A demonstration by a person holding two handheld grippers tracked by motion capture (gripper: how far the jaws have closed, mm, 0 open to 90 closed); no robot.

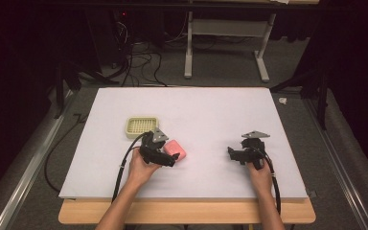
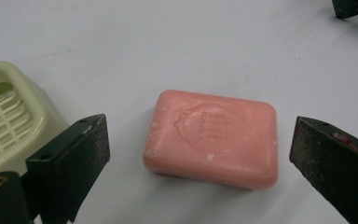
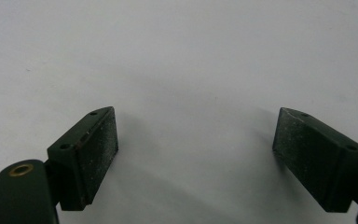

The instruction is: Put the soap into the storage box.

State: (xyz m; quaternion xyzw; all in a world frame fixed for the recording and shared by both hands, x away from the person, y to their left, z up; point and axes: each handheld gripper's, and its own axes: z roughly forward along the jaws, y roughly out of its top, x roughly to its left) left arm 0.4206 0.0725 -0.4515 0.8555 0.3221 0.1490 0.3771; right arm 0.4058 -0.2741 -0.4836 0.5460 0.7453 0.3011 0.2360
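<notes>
I had both hands near the front edge of the tabletop (image 1: 196,103). My left gripper (image 1: 171,160) sat left of centre, its jaws standing wide and gripping nothing; in the left gripper view the pink soap bar (image 2: 211,138) lay flat on the white surface between them, clear of both pads. My right gripper (image 1: 232,154), toward the right side of the tabletop and well apart from the soap, also had its jaws spread wide over bare surface, holding nothing. Farther back, just behind the left gripper, the cream soap dish (image 1: 142,127) stood near the soap, not touching it.
</notes>
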